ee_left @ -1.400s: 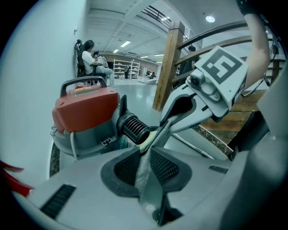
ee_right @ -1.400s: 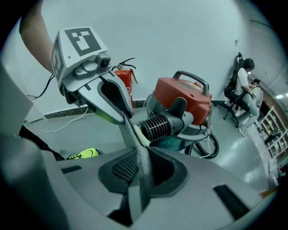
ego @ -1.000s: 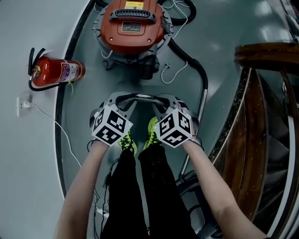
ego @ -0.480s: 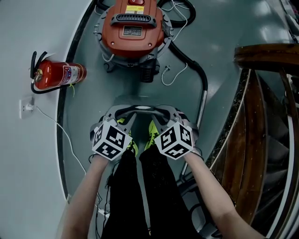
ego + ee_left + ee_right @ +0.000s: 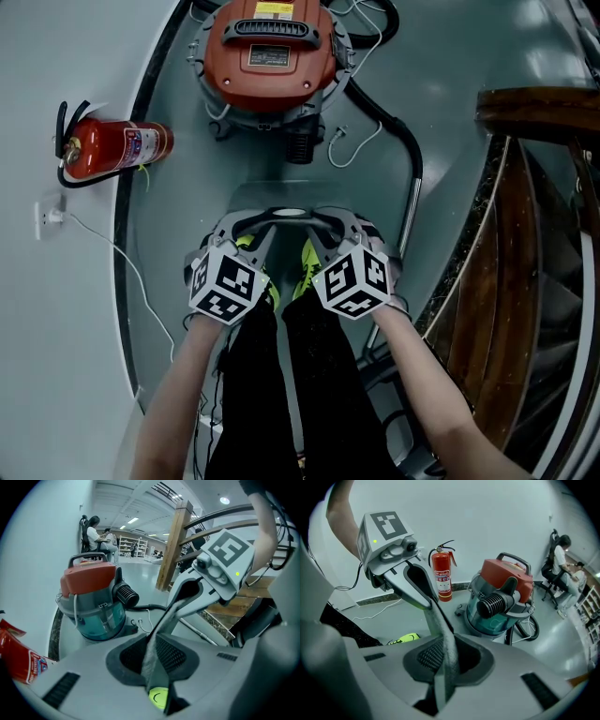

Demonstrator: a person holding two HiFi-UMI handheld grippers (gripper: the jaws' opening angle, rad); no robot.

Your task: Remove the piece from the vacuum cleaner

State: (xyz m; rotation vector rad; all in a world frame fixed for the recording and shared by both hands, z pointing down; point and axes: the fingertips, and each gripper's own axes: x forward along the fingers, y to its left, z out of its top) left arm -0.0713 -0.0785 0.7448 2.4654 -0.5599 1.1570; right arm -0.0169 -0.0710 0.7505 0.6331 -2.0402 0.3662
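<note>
Clenched shut on nothing, the left gripper (image 5: 255,222) and right gripper (image 5: 328,221) are seen equally short of the vacuum cleaner (image 5: 272,56) straight ahead.

Vacuum cleaner (image 5: 267,56) top cut by frame edge; hose (image 5: 394,127) end hidden behind right arm (image 5: 422,375).

A red fire extinguisher (image 5: 112,148) stands upright by the white wall (image 5: 56,309), near a socket (image 5: 47,214).

Open floor (image 5: 281,183) reaches the vacuum cleaner (image 5: 267,56); hose (image 5: 401,136) flanks right.
</note>
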